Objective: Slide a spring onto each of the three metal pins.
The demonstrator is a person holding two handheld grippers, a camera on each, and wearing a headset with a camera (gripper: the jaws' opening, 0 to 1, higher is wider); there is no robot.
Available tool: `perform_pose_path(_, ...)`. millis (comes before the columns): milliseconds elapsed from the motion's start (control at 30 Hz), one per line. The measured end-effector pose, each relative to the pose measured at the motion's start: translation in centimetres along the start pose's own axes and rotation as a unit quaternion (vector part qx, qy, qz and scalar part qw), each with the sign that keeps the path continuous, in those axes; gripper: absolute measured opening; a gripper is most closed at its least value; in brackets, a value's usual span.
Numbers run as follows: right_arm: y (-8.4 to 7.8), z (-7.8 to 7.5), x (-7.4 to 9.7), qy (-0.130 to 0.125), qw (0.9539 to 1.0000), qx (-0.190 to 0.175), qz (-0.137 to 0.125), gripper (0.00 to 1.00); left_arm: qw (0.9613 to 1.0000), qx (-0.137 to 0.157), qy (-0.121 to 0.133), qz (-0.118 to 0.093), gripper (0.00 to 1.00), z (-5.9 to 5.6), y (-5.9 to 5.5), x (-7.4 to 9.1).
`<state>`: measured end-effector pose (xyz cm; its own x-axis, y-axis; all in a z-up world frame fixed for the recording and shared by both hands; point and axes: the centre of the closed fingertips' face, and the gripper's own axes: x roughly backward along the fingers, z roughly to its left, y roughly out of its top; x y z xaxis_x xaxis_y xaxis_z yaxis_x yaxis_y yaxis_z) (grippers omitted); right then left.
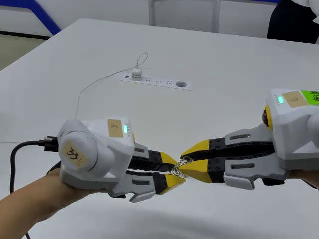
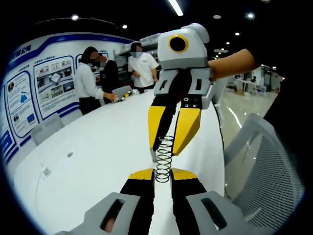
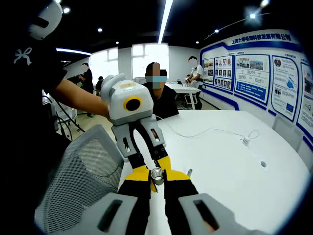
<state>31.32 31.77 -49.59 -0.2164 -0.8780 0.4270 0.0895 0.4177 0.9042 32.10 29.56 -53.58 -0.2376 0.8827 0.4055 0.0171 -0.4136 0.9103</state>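
The left gripper has its yellow-tipped fingers drawn in on one end of the spring, with only the coil's width between them. The right gripper meets it tip to tip. Its fingers are closed the same way on the spring's other end (in the right gripper view the coil shows end-on, a bright ring wedged between the two yellow tips). The spring bridges the short gap between the two pairs of fingers, held above the table, with its axis running from one gripper to the other. I cannot tell which pair bears the hold.

Just beside the right fingers, on their outer side, a small grey metal pin pokes up; its base is hidden. Below the fingers the white table is bare.

Well beyond the fingertips, toward the far side of the table, lies a flat white power strip. A white plug sits in it, and a thin white cord loops away. Behind the left fingers, a black cable runs from the back of that gripper's body. A grey mesh chair stands off to the side of the table. Farther out, several people stand near a wall of posters.
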Motion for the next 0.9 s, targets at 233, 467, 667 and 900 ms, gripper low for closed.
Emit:
perform_pose_path(233, 0.2, -0.8, 0.1, -0.012, 0.9999, -0.004, -0.004, 0.10, 0.9997, 0.013, 0.022, 0.002, 0.24, 1.1, -0.6, 0.7)
perform_pose_path(467, -0.1, -2.1, 0.3, -0.029, 0.9996, -0.007, 0.005, 0.10, 0.9986, 0.031, 0.043, 0.001, 0.33, 2.0, -1.4, 1.9)
perform_pose_path(667, -0.5, -3.5, 0.5, -0.048, 0.9987, -0.011, 0.010, 0.10, 0.9962, 0.056, 0.067, -0.003, 0.45, 3.1, -2.2, 3.2)
perform_pose_path(900, -1.0, -4.8, 0.7, -0.068, 0.9974, -0.018, 0.019, 0.10, 0.9927, 0.075, 0.094, -0.002, 0.62, 4.3, -3.3, 4.7)
